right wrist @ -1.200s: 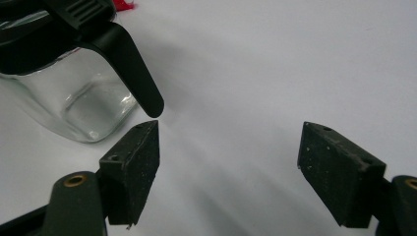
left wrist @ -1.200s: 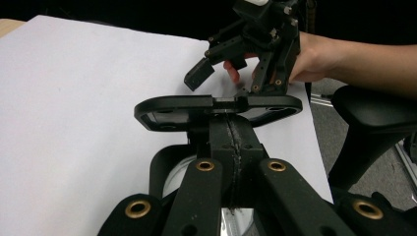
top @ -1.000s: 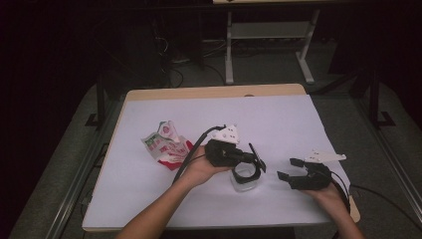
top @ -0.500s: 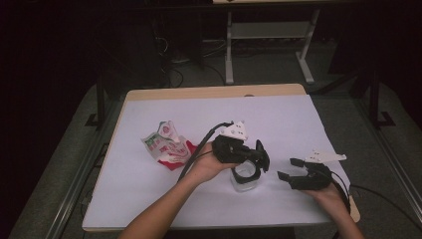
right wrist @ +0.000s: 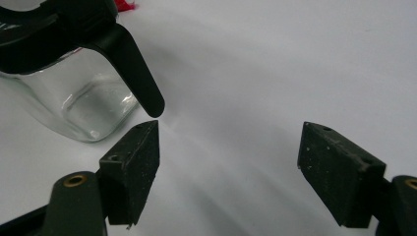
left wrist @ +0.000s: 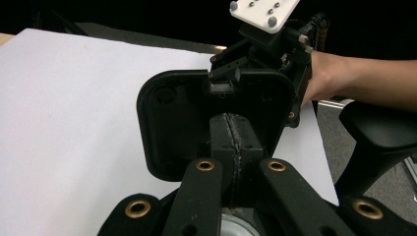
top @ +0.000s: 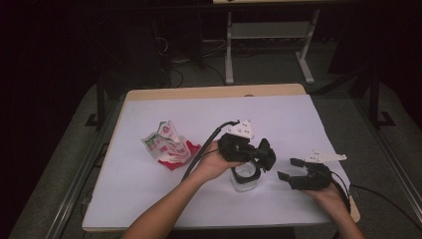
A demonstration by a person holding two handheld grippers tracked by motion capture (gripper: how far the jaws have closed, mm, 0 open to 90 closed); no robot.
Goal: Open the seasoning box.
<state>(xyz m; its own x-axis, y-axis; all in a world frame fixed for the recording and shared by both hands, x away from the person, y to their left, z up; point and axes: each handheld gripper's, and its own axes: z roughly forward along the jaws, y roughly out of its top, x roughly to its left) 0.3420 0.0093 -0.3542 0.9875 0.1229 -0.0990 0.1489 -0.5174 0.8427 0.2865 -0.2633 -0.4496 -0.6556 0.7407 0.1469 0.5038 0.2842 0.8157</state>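
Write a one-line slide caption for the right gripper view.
Open tongs hover over the white table beside a clear glass jar with a black lid.

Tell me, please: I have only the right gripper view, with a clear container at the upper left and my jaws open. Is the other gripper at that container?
Observer: Yes. In the high view the left gripper is right over the clear container, with its jaws shut.
Operator: Is the lid closed?
Observer: No. In the left gripper view the black lid stands up, open, just beyond the shut jaws. I cannot tell whether they pinch its edge.
Operator: What else lies on the table?
Observer: A crumpled red and white packet lies on the white table, to the left of the container and apart from it.
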